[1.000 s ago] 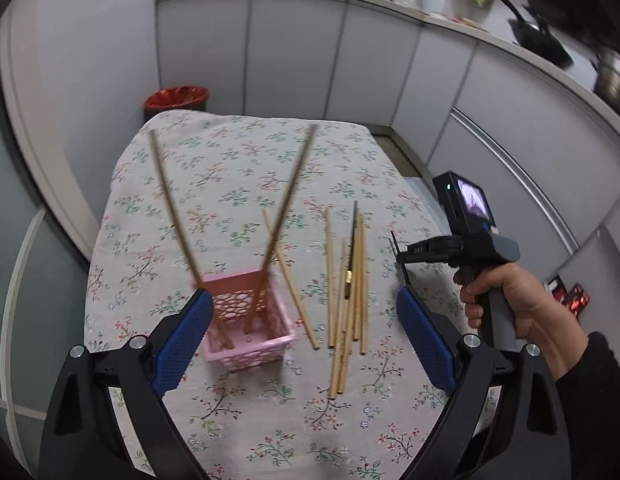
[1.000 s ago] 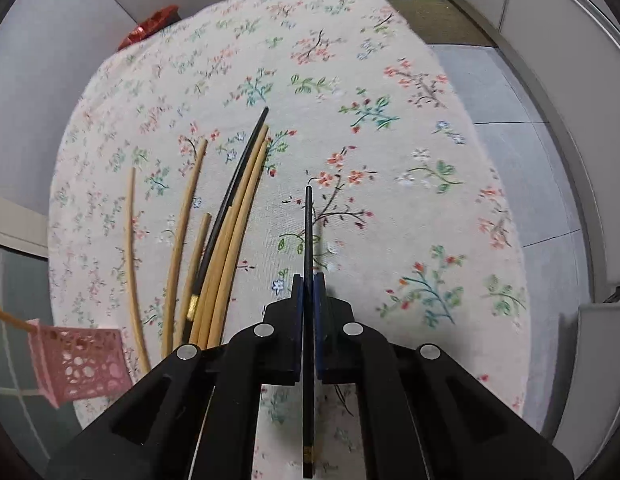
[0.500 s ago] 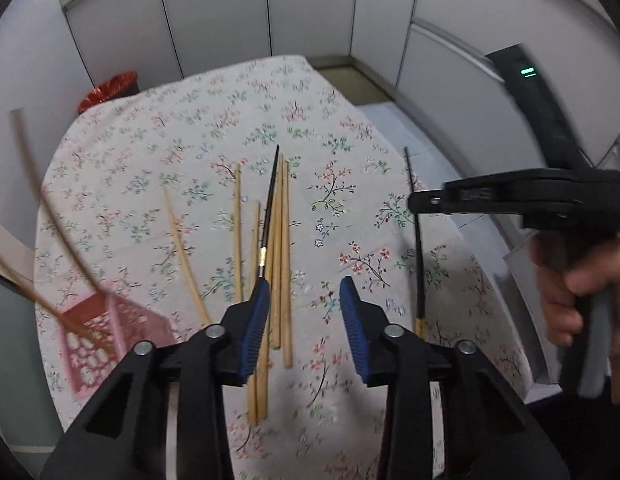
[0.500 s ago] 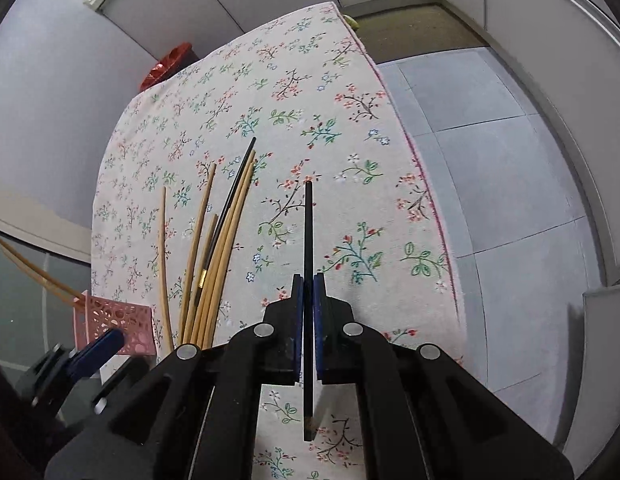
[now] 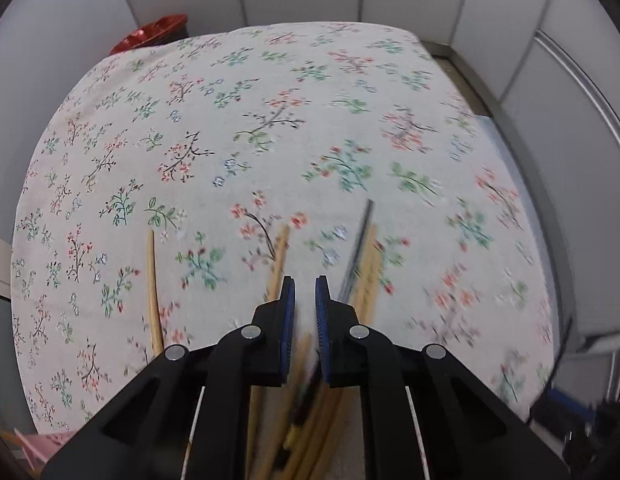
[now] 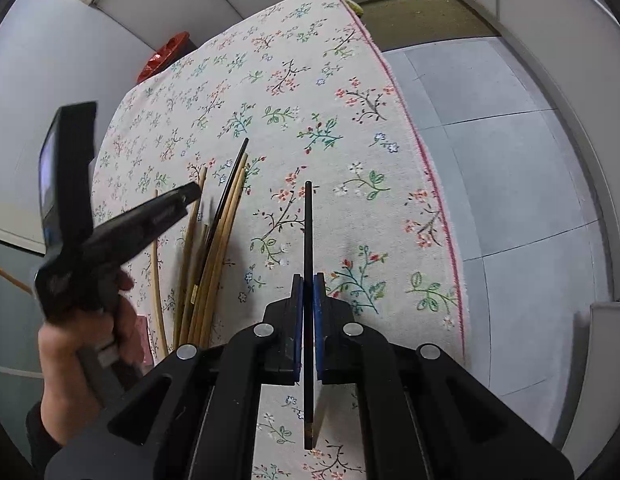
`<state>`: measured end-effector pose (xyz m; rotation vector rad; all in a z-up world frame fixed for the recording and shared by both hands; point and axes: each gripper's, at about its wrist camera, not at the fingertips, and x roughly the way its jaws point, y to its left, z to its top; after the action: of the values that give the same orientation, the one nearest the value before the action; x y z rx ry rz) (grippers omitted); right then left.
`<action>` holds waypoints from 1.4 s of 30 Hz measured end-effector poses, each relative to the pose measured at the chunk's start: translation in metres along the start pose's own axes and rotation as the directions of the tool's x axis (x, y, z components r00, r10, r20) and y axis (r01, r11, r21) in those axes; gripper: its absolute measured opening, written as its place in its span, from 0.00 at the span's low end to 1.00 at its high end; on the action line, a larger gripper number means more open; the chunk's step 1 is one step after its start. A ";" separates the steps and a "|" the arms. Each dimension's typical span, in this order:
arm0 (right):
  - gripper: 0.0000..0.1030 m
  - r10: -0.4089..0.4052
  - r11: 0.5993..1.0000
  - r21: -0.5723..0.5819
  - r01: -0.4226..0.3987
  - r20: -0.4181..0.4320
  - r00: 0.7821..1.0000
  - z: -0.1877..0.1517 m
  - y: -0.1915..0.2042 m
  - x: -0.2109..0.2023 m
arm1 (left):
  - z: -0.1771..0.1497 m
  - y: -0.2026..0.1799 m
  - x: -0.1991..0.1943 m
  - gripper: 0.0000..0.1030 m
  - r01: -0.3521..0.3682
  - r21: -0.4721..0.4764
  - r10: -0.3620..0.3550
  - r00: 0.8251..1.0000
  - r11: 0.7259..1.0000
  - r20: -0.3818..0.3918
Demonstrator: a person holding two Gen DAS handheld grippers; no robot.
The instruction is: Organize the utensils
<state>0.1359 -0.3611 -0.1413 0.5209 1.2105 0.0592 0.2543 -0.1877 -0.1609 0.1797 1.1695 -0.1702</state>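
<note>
The floral tablecloth [image 5: 269,120] covers the whole table and fills the space under and in front of both claws. Behind its far left corner stands a red bin [image 5: 149,34], well apart from everything else.

The left claw [image 5: 305,292] is low over the cloth. Its blue pads [image 5: 287,320] are almost together, with only a narrow gap — nothing is between them, so it is not grasping yet. The bundle of wooden chopsticks [image 5: 366,264] lies directly under this claw and goes forward just to the right of its tips, with one dark chopstick [image 5: 360,236] on the bundle. One light chopstick [image 5: 279,256] comes out just left of the tips, and a curved one [image 5: 151,280] lies further to the left. In the right wrist view a hand [image 6: 81,344] holds this claw's handle at the left edge.

The right claw [image 6: 308,292] is clenched on a black chopstick [image 6: 308,224]. The stick goes straight forward from the pads and also backward below them — it is above the cloth, near the right edge of the table. The bundle lies to the left of this claw, apart from it.
</note>
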 end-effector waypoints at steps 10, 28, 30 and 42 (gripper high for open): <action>0.04 -0.016 1.000 0.012 0.016 -0.015 1.000 0.002 -0.003 0.007 | 0.011 0.012 0.028 0.10 -0.031 0.017 0.032 0.999 0.999 -0.040; 0.04 0.013 0.998 -0.067 -0.001 0.178 0.984 -0.033 0.028 -0.070 | -0.050 -0.009 -0.114 0.05 -0.009 0.166 -0.028 0.975 0.986 0.218; 0.04 0.004 0.995 -0.098 0.017 0.208 0.978 -0.040 0.037 -0.079 | -0.058 -0.009 -0.128 0.05 0.003 0.170 -0.045 0.969 0.985 0.244; 0.04 0.027 0.982 -0.188 0.030 0.292 0.956 -0.064 0.067 -0.112 | -0.115 0.030 -0.214 0.05 0.065 0.168 -0.127 0.909 0.984 0.397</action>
<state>0.0530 -0.3147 -0.0318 0.3454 0.9025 0.0921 0.0764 -0.1235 -0.0056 0.2088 0.7479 -0.3673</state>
